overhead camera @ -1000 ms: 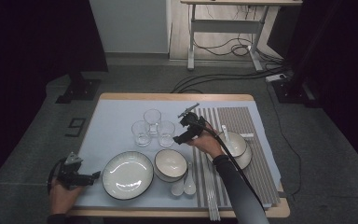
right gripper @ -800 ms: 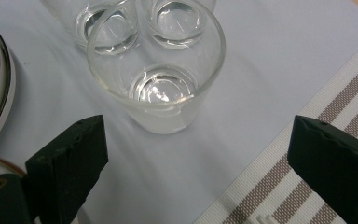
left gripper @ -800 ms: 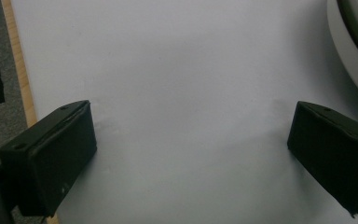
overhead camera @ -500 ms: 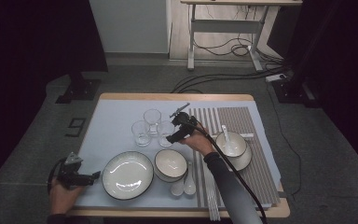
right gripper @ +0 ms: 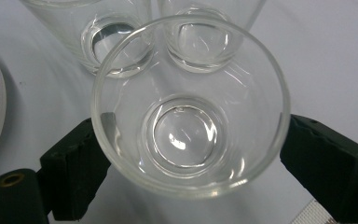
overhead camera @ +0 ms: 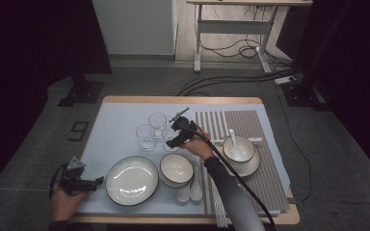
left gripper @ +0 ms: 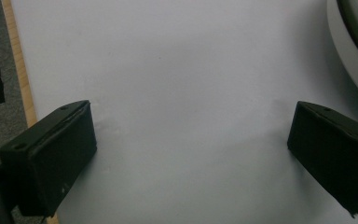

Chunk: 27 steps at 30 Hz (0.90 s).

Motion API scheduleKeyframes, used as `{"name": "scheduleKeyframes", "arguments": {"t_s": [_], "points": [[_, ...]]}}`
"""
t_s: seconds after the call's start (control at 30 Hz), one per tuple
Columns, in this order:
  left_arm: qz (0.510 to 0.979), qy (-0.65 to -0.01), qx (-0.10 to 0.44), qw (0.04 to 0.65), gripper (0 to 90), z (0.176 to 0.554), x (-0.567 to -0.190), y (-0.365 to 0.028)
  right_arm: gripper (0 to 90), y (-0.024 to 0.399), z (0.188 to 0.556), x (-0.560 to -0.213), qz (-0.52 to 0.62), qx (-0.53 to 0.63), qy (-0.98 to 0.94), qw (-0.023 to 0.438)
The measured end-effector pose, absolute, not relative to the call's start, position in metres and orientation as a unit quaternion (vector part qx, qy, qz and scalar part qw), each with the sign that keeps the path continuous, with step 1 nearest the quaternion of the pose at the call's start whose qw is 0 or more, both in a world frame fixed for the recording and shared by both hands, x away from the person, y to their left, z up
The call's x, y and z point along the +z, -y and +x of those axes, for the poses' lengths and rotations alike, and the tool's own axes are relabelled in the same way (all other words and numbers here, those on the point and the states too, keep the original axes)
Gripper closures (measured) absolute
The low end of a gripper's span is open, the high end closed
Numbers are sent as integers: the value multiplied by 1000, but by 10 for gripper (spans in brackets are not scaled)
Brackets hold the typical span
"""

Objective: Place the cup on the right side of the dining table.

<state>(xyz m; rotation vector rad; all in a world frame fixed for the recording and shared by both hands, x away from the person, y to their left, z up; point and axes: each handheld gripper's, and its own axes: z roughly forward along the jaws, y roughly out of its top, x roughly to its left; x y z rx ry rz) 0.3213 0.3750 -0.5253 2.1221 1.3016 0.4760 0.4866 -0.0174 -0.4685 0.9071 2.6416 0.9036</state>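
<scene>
Looking down from the high view, I had my right gripper (overhead camera: 170, 139) lowered over the nearest glass (overhead camera: 169, 139) of a cluster of three, at the middle of the pale blue mat (overhead camera: 120, 110). The second glass (overhead camera: 146, 137) stood just to its left and the third glass (overhead camera: 157, 123) behind, all near one another, so I came in from the striped side, where nothing blocked the jaws. My left gripper (overhead camera: 95, 182) lay low at the mat's near left corner, just beside the big plate (overhead camera: 132, 180) and well apart from the glasses, out of the working hand's way. A bowl (overhead camera: 177, 169) sat between that plate and two white spoons (overhead camera: 190, 191); another bowl with a spoon (overhead camera: 239, 148) stood on the striped mat (overhead camera: 250, 122).

In the left gripper view, my jaws stood wide with bare mat (left gripper: 182, 93) between them and the plate's rim (left gripper: 354, 37) at the upper right; nothing was held.

In the right gripper view, the nearest glass (right gripper: 186, 126) stood upright between my two jaws, one on either side of its wall. The jaws had just been closing around it. I judged they bracketed the glass rather than clamped it yet, since each pad appeared to stand just off the wall. The other two glasses (right gripper: 121, 42) stood close behind, so a straight lift seemed the safest way out.
</scene>
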Motion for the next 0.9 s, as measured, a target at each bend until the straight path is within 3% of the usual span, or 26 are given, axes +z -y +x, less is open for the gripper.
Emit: {"name": "scheduleKeyframes", "arguments": {"t_s": [0.9], "points": [[799, -490, 179, 299, 9, 321, -525, -375, 175, 4, 486, -466, 312, 291, -896, 123]]}}
